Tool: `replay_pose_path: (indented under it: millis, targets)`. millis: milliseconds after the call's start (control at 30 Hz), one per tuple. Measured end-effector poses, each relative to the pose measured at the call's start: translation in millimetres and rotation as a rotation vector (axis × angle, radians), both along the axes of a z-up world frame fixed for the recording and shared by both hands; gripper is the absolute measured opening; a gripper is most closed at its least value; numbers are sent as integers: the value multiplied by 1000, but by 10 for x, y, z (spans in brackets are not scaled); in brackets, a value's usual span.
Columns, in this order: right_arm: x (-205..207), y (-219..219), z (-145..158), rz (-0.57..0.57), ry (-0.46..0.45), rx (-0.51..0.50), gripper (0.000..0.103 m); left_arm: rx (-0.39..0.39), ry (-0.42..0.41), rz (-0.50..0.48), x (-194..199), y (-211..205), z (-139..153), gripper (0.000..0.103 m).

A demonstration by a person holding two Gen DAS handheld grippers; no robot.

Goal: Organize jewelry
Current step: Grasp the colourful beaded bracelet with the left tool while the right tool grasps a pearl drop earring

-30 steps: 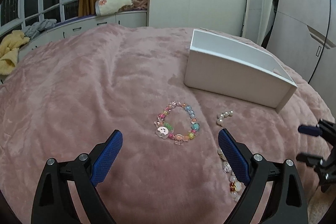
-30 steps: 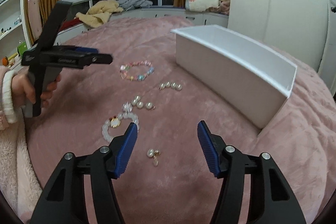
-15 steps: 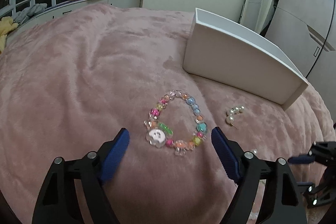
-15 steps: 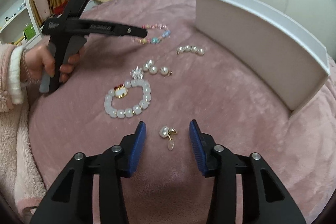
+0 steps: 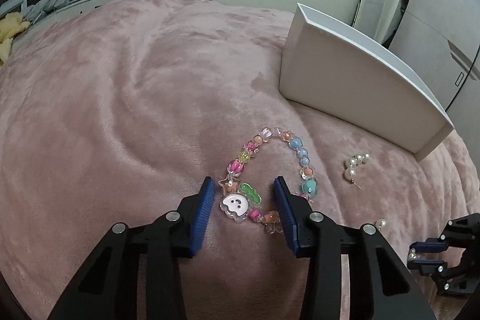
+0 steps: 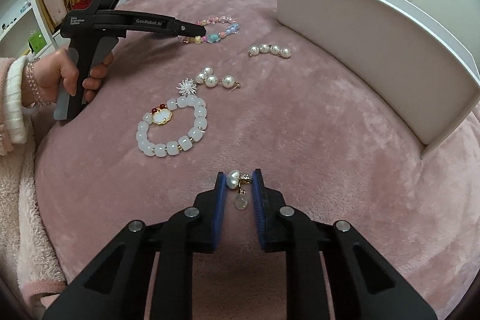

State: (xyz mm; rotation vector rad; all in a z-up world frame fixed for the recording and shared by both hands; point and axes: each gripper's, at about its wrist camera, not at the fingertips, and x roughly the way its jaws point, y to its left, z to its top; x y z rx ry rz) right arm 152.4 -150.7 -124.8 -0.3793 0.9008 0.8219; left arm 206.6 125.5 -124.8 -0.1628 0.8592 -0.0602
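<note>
On a pink plush blanket the left gripper sits low with its blue pads spread on either side of the near stretch of the colorful bead bracelet; the ghost-face charm and green bead lie between the pads without either pad visibly touching them, and the right pad covers a short section of the strand near the teal bead. In the right wrist view the same tool's tip hides the near part of that bracelet, so only its far arc shows. The right gripper has its pads drawn close around the pearl drop earring; the pearl sits against the left pad and the small gold setting by the right one, yet whether they truly press on it cannot be told from here. The white box stands to the right, close to the jewelry; its interior is turned away in both views, so any contents cannot be seen. Between the grippers lie a white bead bracelet with a red and gold charm, a pearl earring with a spiky silver star, and a curved pearl strand nearer the box. In the left wrist view the right tool appears only as a dark piece at the lower right edge, cut off by the frame.
</note>
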Motion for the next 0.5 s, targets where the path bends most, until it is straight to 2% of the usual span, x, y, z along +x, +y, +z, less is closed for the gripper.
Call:
replay_pose_path:
  millis: [67,167,267,500]
  targets:
    - [10,20,-7,2,-6,-3,18,22,0,-3,-15,-25,9,42]
    - [0,29,9,4,-23,-3,18,19,-3,11,-48,6,21,30]
    - [-11,7,44,-1,-36,5,18,-15,-8,18,-97,60,49,30]
    - [18,-91,201,-41,-75,61,18,-18,-24,3,-230,-14,236,30]
